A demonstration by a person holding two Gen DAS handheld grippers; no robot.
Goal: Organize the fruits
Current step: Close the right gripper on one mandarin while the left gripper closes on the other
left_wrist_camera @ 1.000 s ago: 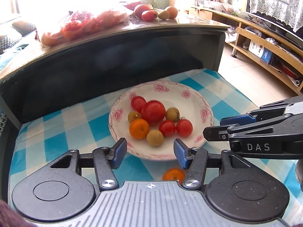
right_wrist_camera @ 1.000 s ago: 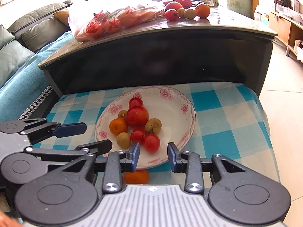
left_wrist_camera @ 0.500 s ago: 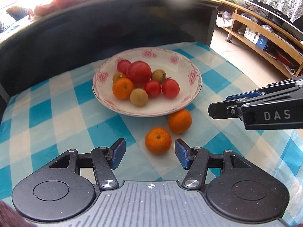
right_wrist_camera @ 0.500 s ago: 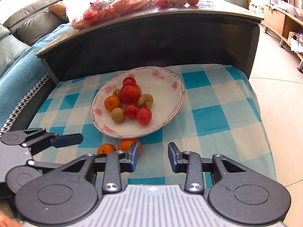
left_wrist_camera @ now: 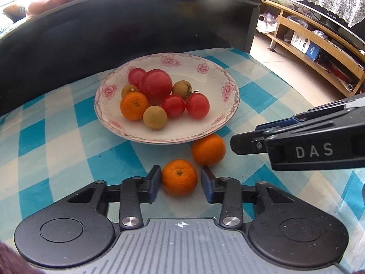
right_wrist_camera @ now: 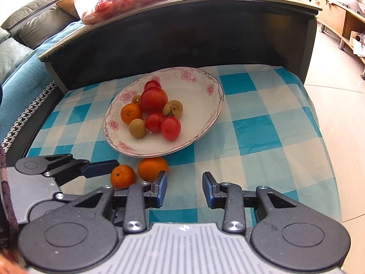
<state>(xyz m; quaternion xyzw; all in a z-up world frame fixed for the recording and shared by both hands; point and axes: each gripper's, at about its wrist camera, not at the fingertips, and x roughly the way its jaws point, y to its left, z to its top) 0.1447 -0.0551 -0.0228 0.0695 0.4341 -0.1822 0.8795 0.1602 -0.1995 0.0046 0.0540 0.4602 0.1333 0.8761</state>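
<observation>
The left gripper (left_wrist_camera: 180, 182) is closing around the nearer orange (left_wrist_camera: 179, 177), its jaws having just been drawing in with the fruit between them. The left pad is sitting against the peel; a thin gap is showing at the right pad, so I cannot say the pinch is firm. The orange is resting on the checked cloth (left_wrist_camera: 57, 137), just in front of the plate (left_wrist_camera: 228, 91).

The main risk is the round fruit squirting forward out of the pads if they are catching it off its middle. It would then be rolling into the second orange (left_wrist_camera: 208, 150), which is lying just behind, close to the plate's edge, and knocking it toward the cloth's side. Squeezing too hard would be bruising the peel.

The right gripper (right_wrist_camera: 184, 188) is hanging with nothing between its narrowly parted jaws, close beside the second orange. With both tools crowding the same spot, a lift by the left one could be bumping the right one's fingers (left_wrist_camera: 248, 142). The plate is already holding tomatoes (left_wrist_camera: 197, 105) and small brown fruits (left_wrist_camera: 155, 120), so a dropped orange could be scattering them.
</observation>
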